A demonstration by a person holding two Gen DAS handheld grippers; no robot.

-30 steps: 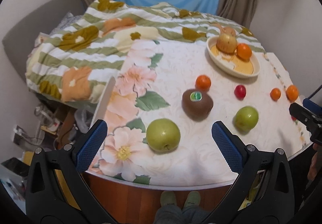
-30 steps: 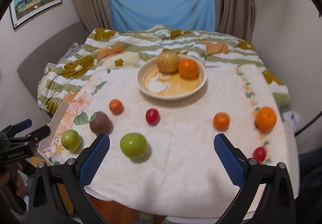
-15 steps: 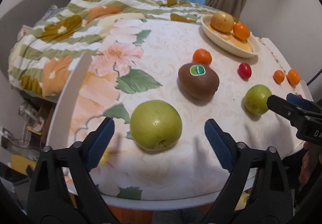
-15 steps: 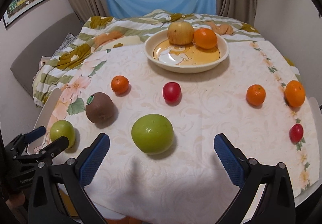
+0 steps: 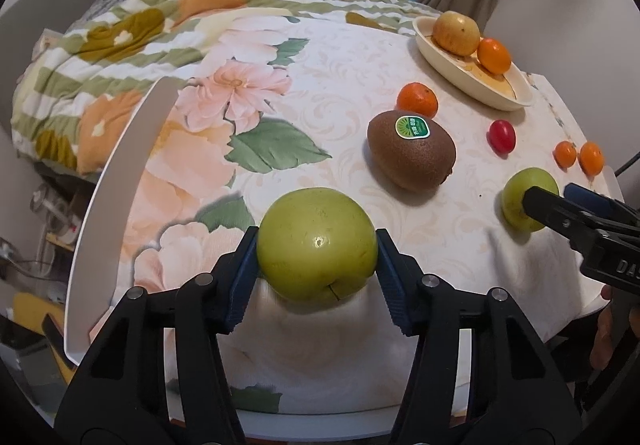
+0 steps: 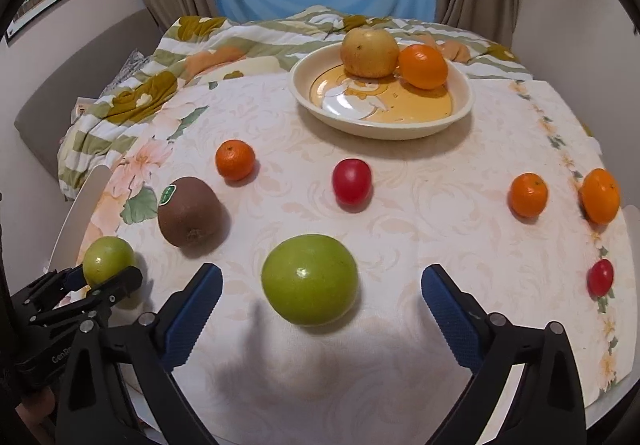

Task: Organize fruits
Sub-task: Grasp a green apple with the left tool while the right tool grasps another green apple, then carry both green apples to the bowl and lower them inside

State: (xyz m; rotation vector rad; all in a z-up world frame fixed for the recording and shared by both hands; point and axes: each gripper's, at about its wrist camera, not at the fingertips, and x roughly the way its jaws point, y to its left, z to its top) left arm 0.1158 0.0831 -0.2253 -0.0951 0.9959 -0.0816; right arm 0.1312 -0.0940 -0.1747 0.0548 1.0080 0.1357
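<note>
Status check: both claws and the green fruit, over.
Left claw closing, pads on one green fruit. Right claw closing, pads clear of the other green fruit between them. Bowl unobstructed.

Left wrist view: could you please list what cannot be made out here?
- Left wrist view: far green apple partly behind the right gripper, whose jaws are closing around it.
- Left wrist view: kiwi sticker print too small.
- Left wrist view: right hand cut off by the right edge.

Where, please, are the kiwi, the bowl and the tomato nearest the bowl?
kiwi [image 5: 412, 155], left wrist view, on its brown side below the sticker.
bowl [image 6: 384, 127], right wrist view, on its near outer wall.
tomato [image 6: 351, 181], right wrist view, on the middle of its red skin.
</note>
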